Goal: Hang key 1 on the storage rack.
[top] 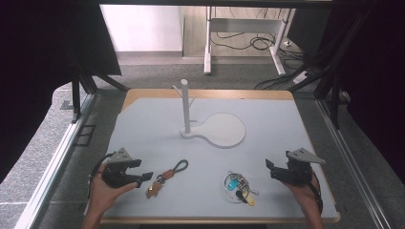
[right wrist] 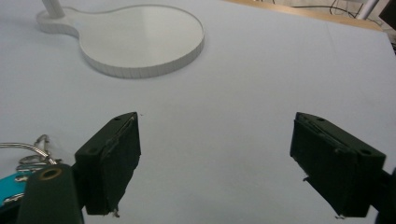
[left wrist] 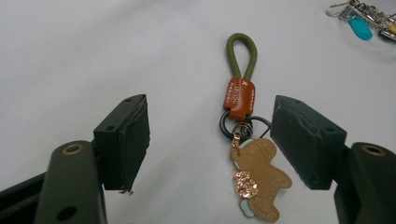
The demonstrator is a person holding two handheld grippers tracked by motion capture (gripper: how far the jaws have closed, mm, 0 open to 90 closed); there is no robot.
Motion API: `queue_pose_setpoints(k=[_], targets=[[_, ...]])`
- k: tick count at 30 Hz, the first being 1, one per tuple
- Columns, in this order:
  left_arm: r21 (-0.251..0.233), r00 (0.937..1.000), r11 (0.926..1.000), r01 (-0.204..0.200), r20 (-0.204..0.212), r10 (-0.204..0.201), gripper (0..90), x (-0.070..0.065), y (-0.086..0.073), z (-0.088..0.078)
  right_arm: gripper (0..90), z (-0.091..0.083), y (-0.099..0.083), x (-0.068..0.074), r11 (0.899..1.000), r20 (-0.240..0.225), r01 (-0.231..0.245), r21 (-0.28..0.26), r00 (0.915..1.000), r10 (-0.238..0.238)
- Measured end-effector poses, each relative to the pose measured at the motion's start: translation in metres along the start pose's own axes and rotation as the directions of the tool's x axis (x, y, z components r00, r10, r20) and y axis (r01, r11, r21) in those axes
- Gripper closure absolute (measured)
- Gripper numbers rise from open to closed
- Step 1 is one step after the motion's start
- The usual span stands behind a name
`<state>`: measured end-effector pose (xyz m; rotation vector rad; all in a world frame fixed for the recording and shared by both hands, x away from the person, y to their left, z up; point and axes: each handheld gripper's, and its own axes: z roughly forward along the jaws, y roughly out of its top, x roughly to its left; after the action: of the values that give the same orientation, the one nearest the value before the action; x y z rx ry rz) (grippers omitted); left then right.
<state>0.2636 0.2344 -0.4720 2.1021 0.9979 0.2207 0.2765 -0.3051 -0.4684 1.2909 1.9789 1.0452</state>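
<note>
A keychain point(top: 165, 177) point(left wrist: 243, 135) with a green cord loop, a brown leather tab and a tan bear charm lies flat on the table. My left gripper point(top: 142, 171) point(left wrist: 210, 140) is open, its jaws on either side of the keychain's ring and charm without touching. A bunch of keys point(top: 239, 185) point(left wrist: 364, 18) point(right wrist: 21, 172) with a blue tag and a yellow tag lies at the front right. My right gripper point(top: 270, 169) point(right wrist: 215, 163) is open just right of the keys, with bare table between its jaws.
A white stand point(top: 212, 129) point(right wrist: 140, 39) with an upright post and side pegs point(top: 185, 102) rises from a round base at mid-table. The grey table top point(top: 267, 114) has a wooden rim; floor, cables and desk legs lie beyond.
</note>
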Motion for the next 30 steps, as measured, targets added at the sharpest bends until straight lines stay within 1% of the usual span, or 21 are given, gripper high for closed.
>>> queue_pose_setpoints(k=[2, 3, 6, 8, 11, 13, 14, 16, 19, 20, 22, 23, 24, 25, 29, 30], targets=[[-0.002, 1.0000, 1.0000, 0.003, -0.005, -0.003, 28.1, 0.001, -0.001, 0.000, 18.0, -0.004, 0.000, -0.004, 1.000, -0.015, -0.015, -0.014, 0.9998, 0.014], [-0.003, 1.0000, 1.0000, 0.005, -0.009, -0.005, 27.7, 0.002, -0.001, 0.000, 19.5, -0.005, 0.001, -0.008, 1.000, -0.022, -0.024, -0.014, 0.9995, 0.023], [-0.006, 0.9998, 0.9999, 0.013, -0.015, -0.014, 27.1, 0.005, -0.002, 0.001, 21.3, -0.005, 0.000, -0.012, 0.999, -0.032, -0.033, -0.014, 0.9989, 0.033], [-0.013, 0.9996, 0.9997, 0.020, -0.021, -0.020, 27.0, 0.006, -0.002, 0.001, 22.4, -0.003, 0.000, -0.014, 1.000, -0.045, -0.030, -0.009, 0.9985, 0.030], [-0.033, 0.9993, 0.9994, 0.015, -0.035, -0.016, 27.1, 0.006, -0.001, 0.000, 23.6, -0.001, -0.004, -0.015, 1.000, -0.054, -0.026, -0.005, 0.9982, 0.026], [-0.036, 0.9993, 0.9993, 0.012, -0.035, -0.013, 27.0, 0.005, -0.001, 0.001, 24.5, 0.001, -0.008, -0.015, 0.999, -0.065, -0.036, 0.002, 0.9972, 0.036], [-0.033, 0.9992, 0.9994, 0.011, -0.038, -0.012, 26.9, 0.005, -0.001, 0.001, 24.6, 0.001, -0.009, -0.015, 1.000, -0.069, -0.030, 0.006, 0.9971, 0.031], [-0.030, 0.9987, 0.9995, 0.010, -0.050, -0.011, 26.9, 0.005, 0.001, 0.002, 25.7, 0.000, -0.011, -0.014, 1.000, -0.077, -0.001, 0.010, 0.9970, 0.002], [-0.024, 0.9978, 0.9997, 0.011, -0.065, -0.012, 27.1, 0.003, 0.007, 0.004, 27.5, 0.001, -0.014, -0.020, 1.000, -0.086, -0.002, 0.008, 0.9963, 0.003], [-0.023, 0.9978, 0.9997, 0.002, -0.067, -0.003, 27.1, 0.003, 0.008, 0.005, 27.5, 0.001, -0.014, -0.020, 1.000, -0.086, -0.002, 0.008, 0.9963, 0.003], [-0.017, 0.9978, 0.9999, -0.002, -0.067, 0.001, 28.0, 0.000, 0.013, 0.006, 28.1, 0.001, -0.015, -0.021, 1.000, -0.091, -0.007, 0.018, 0.9958, 0.009], [-0.007, 0.9982, 0.9999, -0.011, -0.059, 0.011, 28.1, -0.003, 0.017, 0.006, 28.3, 0.001, -0.015, -0.022, 1.000, -0.092, -0.007, 0.020, 0.9957, 0.009], [0.002, 0.9979, 0.9997, -0.025, -0.059, 0.026, 28.2, -0.004, 0.020, 0.006, 28.5, 0.001, -0.016, -0.022, 1.000, -0.096, -0.011, 0.019, 0.9953, 0.012], [0.015, 0.9979, 0.9994, -0.031, -0.057, 0.031, 28.4, -0.006, 0.023, 0.006, 29.0, 0.000, -0.017, -0.023, 1.000, -0.097, -0.014, 0.020, 0.9952, 0.016], [0.040, 0.9968, 0.9967, -0.071, -0.033, 0.072, 28.8, -0.009, 0.034, 0.004, 29.8, -0.002, -0.017, -0.027, 1.000, -0.094, -0.023, 0.019, 0.9953, 0.024], [0.044, 0.9972, 0.9967, -0.068, -0.027, 0.069, 29.0, -0.010, 0.035, 0.003, 30.0, -0.003, -0.017, -0.028, 0.999, -0.089, -0.026, 0.017, 0.9957, 0.028]])
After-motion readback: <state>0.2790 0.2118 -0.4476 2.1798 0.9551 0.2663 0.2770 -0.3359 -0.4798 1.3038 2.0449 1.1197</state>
